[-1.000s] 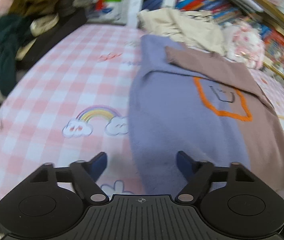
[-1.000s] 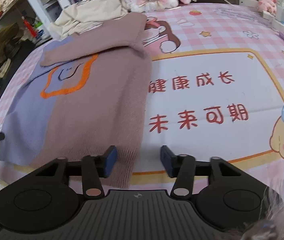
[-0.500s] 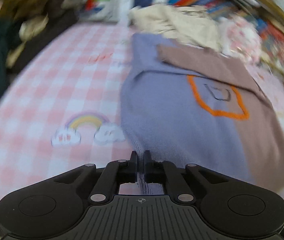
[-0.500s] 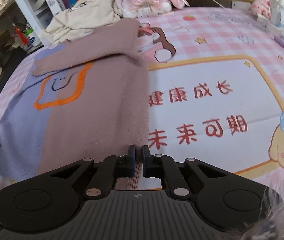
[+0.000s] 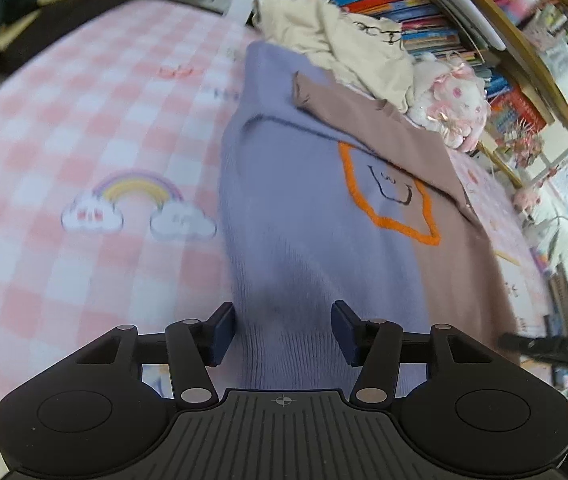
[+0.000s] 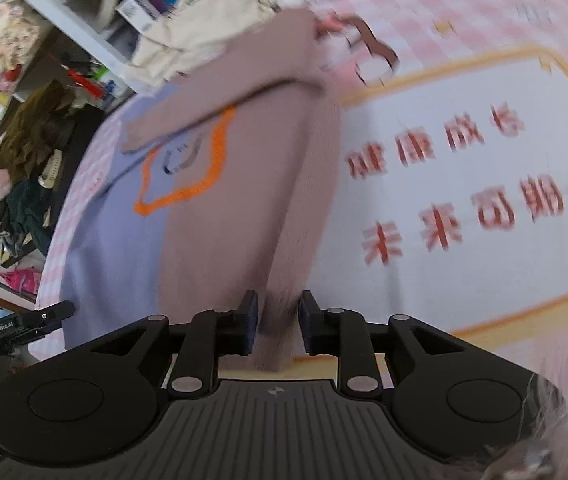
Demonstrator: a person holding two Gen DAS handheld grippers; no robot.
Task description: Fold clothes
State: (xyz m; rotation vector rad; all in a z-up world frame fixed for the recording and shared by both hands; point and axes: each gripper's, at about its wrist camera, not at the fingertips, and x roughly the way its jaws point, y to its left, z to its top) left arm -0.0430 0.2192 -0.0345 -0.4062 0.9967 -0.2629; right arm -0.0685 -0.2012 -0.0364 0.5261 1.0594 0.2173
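Observation:
A sweater, purple [image 5: 304, 208] on one half and mauve [image 6: 236, 208] on the other with an orange outline patch, lies flat on the pink checked cloth [image 5: 84, 128]; one mauve sleeve is folded across its chest. My left gripper [image 5: 282, 332] is open at the purple hem, its fingers standing apart on either side of the ribbed edge. My right gripper [image 6: 278, 328] is shut on the sweater's mauve hem corner, which rises in a ridge from the table to the fingers. The views are blurred by motion.
A cream garment [image 5: 336, 40] and a pink plush toy [image 5: 452, 100] lie beyond the sweater's collar, under bookshelves [image 5: 424, 12]. Dark clothes are piled off the table's left side [image 6: 28, 184]. The cloth's printed white panel with red characters [image 6: 456, 192] lies right of the sweater.
Both grippers closed on the hem half a second ago. Now the left fingers have spread apart again, while the right has lifted and tilted with the mauve hem still between its fingers.

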